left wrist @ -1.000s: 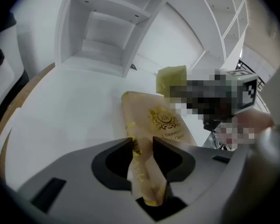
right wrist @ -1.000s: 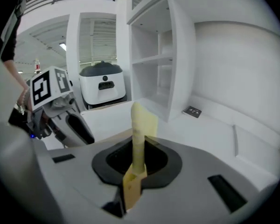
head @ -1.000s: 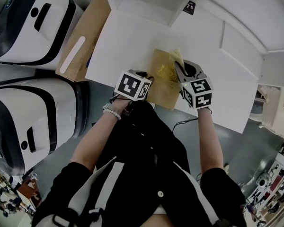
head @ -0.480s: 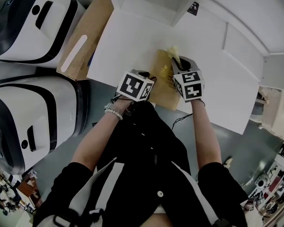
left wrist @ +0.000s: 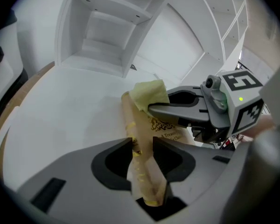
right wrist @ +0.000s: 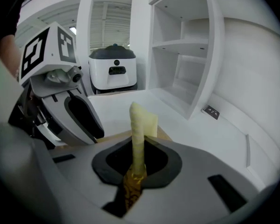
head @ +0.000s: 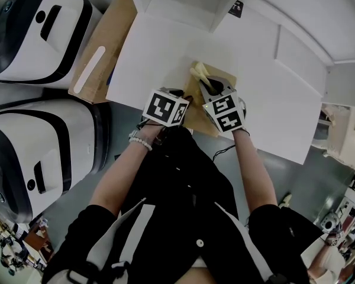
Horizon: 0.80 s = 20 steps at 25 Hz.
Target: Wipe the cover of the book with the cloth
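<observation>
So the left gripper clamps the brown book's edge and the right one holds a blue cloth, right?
Nearly. The cloth is pale yellow, not blue, as the right gripper view shows. The left gripper does clamp the edge of the brown book.

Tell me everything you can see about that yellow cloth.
The cloth is pale yellow, soft and thin-looking, bunched into a narrow fold. The right hand-held gripper pinches its lower part between closed jaws, and the free end sticks out past the tips. It seems to touch the far end of the brown book.
</observation>
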Each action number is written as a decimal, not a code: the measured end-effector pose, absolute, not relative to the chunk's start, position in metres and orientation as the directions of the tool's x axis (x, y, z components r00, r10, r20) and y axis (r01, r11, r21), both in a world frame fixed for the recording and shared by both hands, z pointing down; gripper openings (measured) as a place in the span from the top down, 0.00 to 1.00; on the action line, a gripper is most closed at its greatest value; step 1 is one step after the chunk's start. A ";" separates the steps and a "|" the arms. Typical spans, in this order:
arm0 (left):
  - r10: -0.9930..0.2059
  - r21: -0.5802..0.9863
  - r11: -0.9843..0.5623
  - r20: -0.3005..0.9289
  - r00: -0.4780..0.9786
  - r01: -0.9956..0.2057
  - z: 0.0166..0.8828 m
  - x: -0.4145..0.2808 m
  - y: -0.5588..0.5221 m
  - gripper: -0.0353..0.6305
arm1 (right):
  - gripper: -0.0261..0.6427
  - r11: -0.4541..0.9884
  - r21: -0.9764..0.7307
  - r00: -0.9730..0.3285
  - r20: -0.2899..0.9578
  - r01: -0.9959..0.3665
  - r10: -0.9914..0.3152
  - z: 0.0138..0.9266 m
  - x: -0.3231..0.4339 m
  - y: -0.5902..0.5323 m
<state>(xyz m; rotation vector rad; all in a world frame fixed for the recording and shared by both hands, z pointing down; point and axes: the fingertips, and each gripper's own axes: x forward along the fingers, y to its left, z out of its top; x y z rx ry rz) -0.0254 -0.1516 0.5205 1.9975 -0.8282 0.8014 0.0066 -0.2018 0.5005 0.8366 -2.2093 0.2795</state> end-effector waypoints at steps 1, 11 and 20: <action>-0.262 0.436 -0.458 0.767 0.586 -0.775 0.520 -0.025 -0.152 0.74 | 0.91 0.768 0.050 -0.516 0.712 -0.639 -0.476 0.501 0.004 -0.199; -0.318 0.503 -0.426 0.695 0.645 -0.752 0.487 -0.049 -0.162 0.74 | 0.91 0.810 0.020 -0.564 0.707 -0.586 -0.426 0.500 -0.018 -0.165; -0.341 0.491 -0.402 0.703 0.624 -0.773 0.487 -0.065 -0.169 0.74 | 0.91 0.856 0.029 -0.580 0.723 -0.517 -0.375 0.503 -0.032 -0.122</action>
